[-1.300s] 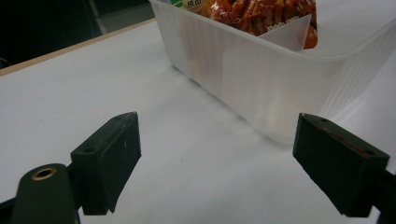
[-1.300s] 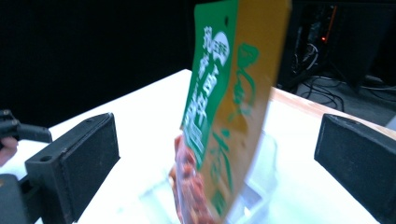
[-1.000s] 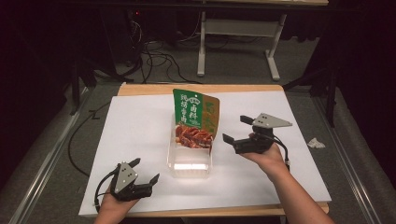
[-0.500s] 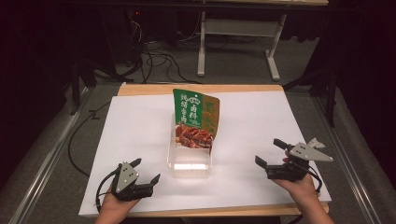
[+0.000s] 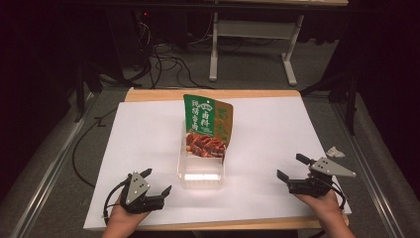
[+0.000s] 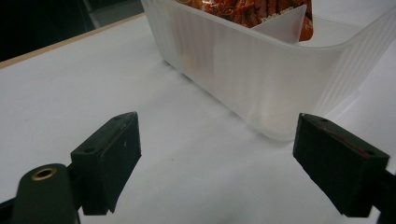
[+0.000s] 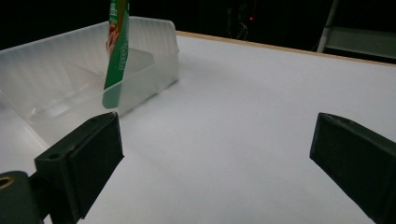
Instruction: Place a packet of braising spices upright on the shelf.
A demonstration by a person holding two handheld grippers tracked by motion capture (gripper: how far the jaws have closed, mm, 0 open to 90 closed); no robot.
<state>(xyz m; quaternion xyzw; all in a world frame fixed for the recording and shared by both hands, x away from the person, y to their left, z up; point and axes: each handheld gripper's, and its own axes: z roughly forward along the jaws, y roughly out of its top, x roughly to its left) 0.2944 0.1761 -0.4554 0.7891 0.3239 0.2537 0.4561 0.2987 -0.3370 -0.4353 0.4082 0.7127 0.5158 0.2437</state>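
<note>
Both tongs rest low over the white sheet [image 5: 277, 124] that covers the desk [image 5: 148, 94], near its front edge. Left tongs [image 5: 156, 182] sit spread wide and hold nothing, with the person's left hand [image 5: 121, 218] behind them; right tongs [image 5: 292, 168] are likewise spread and hold nothing, held by the right hand [image 5: 324, 203]. Between them, well apart from each, a clear plastic tub [image 5: 200, 171] stands on the sheet. A green and orange food pouch [image 5: 207, 124] stands upright in its far end (printed with red food below). In the left gripper view the tub's ribbed wall [image 6: 261, 65] lies just ahead of the jaws. A crumpled white scrap [image 5: 335, 151] lies on the floor at right.
</note>
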